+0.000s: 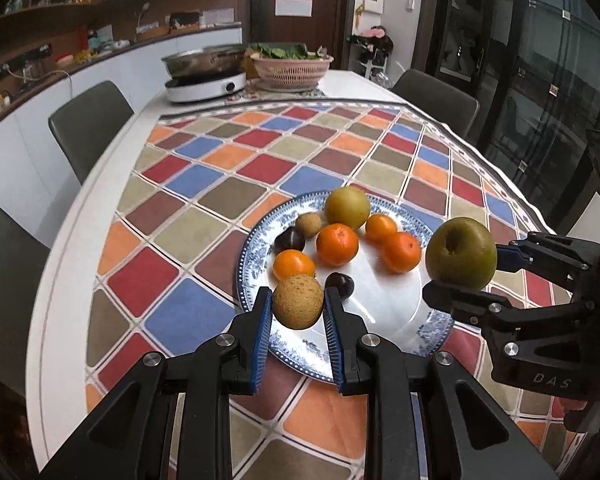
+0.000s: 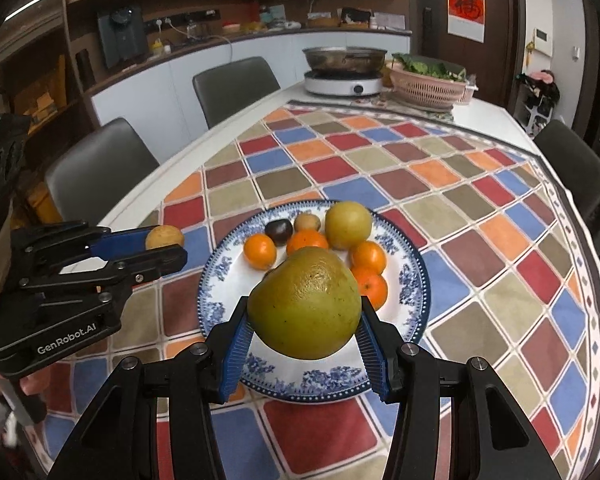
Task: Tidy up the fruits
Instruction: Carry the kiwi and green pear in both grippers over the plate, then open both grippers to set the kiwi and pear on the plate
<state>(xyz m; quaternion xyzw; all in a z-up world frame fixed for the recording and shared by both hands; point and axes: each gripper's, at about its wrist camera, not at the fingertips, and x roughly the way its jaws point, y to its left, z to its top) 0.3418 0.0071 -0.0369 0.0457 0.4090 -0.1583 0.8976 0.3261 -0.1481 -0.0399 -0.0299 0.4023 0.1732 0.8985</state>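
Note:
A blue-and-white plate (image 1: 380, 320) (image 2: 416, 280) holds several oranges (image 1: 337, 244) (image 2: 260, 251), a yellow-green pear (image 1: 347, 207) (image 2: 348, 225), two dark plums (image 1: 289, 240) and a small brown fruit (image 1: 308, 224). My left gripper (image 1: 298, 308) (image 2: 168, 250) is shut on a small tan round fruit (image 1: 298, 301) (image 2: 164, 237) above the plate's near-left rim. My right gripper (image 2: 304, 332) (image 1: 464, 276) is shut on a large green pear (image 2: 305, 303) (image 1: 461, 253), held above the plate's near edge.
The plate sits on a checked cloth (image 1: 228, 184) over a white table (image 1: 100, 216). At the far end are an induction cooker with a steel pot (image 1: 206, 76) and a pink basket of greens (image 1: 290, 65). Grey chairs (image 1: 88, 128) stand around the table.

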